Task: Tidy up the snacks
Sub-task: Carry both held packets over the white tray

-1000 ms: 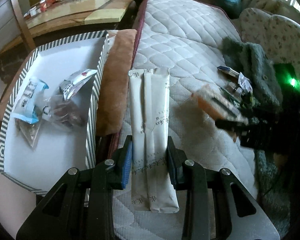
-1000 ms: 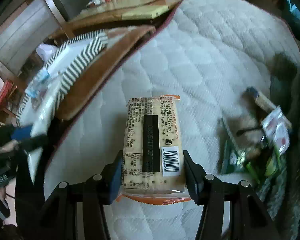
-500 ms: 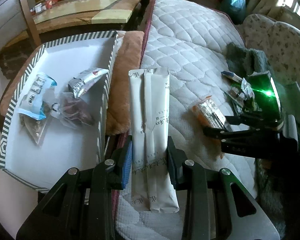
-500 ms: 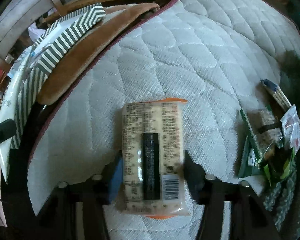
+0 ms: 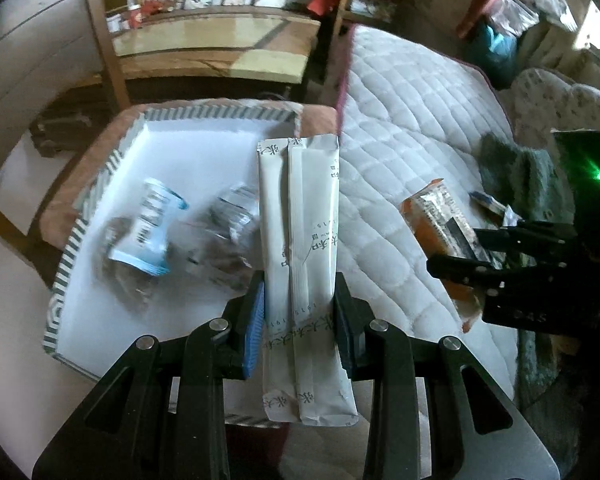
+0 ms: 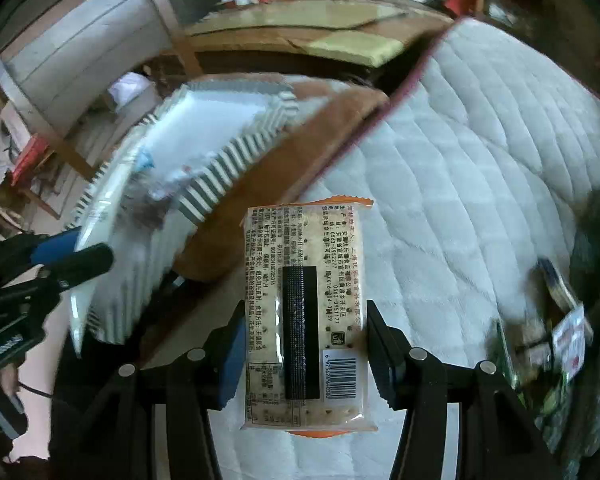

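Both tongs grasp snacks: the left gripper (image 5: 300, 320) squeezes a long white paper packet (image 5: 300, 240) above the striped white box's (image 5: 172, 136) right edge, the right gripper (image 6: 306, 354) a clear cracker pack (image 6: 304, 312) over the quilted bed (image 6: 460, 200). Each should reach well over the box before letting go.

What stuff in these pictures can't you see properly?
- Snacks in the striped tray, left wrist view: motion blur smears them; only a blue-and-white packet stands out.
- Part of the tray, left wrist view: the long white packet in the left hand-held gripper covers it.
- Snack pile on the mattress, right wrist view: blurred at the frame's edge.
- Cracker packet front, right wrist view: faces away.
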### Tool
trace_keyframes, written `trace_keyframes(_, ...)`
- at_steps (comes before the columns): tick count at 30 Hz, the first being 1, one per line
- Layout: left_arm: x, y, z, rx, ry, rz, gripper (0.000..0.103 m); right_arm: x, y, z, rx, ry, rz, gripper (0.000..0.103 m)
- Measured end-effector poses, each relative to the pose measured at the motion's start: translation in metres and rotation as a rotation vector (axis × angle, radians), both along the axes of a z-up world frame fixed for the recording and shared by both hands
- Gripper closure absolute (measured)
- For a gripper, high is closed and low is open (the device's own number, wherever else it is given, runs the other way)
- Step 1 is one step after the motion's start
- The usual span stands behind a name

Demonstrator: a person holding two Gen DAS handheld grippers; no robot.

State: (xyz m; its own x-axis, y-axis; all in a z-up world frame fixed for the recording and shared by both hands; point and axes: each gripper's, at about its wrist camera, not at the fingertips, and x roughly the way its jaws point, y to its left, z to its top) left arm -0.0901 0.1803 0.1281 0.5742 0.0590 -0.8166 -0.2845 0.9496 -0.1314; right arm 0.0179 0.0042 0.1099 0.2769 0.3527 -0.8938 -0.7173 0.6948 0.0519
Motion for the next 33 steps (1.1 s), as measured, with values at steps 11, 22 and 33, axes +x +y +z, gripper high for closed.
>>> trace_keyframes(11, -0.007, 0.053, 0.007, 0.033, -0.009, 0.105, 0.073, -0.01, 0.065, 0.024, 0.007, -0.017, 0.112, 0.051)
trace_keyframes(22, -0.007, 0.097, -0.012, 0.024, 0.03, 0.198, 0.073, -0.011, 0.124, 0.018, -0.002, -0.002, 0.199, 0.051)
trace_keyframes(33, -0.001, 0.124, -0.036, 0.013, 0.084, 0.252, 0.073, 0.007, 0.178, -0.009, -0.038, 0.047, 0.223, 0.051)
